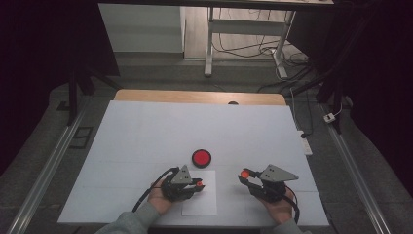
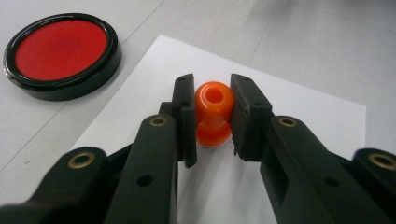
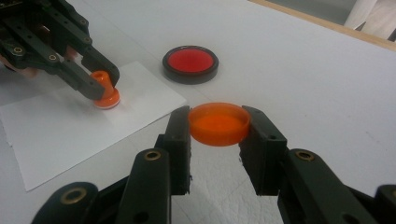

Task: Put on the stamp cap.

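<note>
Stamp pressed on paper by left gripper, cap held aloft by right gripper

Near edge: the left gripper (image 2: 213, 116) is clamped on the orange stamp (image 2: 213, 114), whose base is set upright on the white paper sheet (image 2: 303, 112); the right gripper (image 3: 218, 125) is closed on the orange cap (image 3: 218, 123), held clear of the surface, right of the sheet. Step judged as stamping in hand; next, the stamp is likely to be lifted and the cap brought over it, alignment needed. Farther off, a red ink pad (image 1: 201, 157) in a black rim is seen on the white table cover (image 1: 146, 131); beyond, wooden edge, desk legs, cables on a grey floor
</note>
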`<state>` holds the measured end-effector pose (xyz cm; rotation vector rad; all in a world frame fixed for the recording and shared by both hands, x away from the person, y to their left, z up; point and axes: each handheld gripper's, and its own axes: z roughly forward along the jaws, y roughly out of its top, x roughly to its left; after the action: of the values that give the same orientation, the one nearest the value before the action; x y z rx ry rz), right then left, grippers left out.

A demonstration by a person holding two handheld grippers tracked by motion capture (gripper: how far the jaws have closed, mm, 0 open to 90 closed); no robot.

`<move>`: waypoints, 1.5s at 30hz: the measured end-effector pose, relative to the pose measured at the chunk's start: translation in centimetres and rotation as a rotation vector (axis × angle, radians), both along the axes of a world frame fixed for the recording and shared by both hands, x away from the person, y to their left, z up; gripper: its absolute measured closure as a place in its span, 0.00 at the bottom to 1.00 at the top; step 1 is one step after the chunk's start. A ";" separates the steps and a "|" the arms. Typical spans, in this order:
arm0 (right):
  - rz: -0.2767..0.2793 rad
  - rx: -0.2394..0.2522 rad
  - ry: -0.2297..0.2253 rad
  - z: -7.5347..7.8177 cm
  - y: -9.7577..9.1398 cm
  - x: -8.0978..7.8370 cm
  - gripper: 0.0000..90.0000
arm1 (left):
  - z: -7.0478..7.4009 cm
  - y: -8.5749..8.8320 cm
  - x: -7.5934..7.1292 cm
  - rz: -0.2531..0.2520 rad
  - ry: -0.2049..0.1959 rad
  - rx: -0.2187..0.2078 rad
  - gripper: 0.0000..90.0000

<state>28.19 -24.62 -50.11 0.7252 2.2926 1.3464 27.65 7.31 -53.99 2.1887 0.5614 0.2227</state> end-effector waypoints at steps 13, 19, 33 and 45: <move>-0.001 0.007 0.002 0.1 -0.1 0.0 0.71 | 0.1 -0.1 -0.1 0.013 0.008 0.004 0.81; -0.002 0.010 0.005 0.1 -0.1 0.0 0.71 | 0.1 -0.1 0.0 0.012 0.008 0.004 0.81; 0.000 0.010 0.002 0.2 0.0 -0.1 0.71 | 0.0 -0.1 0.0 0.012 0.007 0.002 0.81; 0.001 0.015 -0.001 0.3 0.0 -0.1 0.71 | 0.8 1.0 0.5 0.030 -0.002 -0.089 0.81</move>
<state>28.07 -24.66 -49.82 0.7281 2.2847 1.3654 28.15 8.30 -53.22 2.0947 0.5925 0.2125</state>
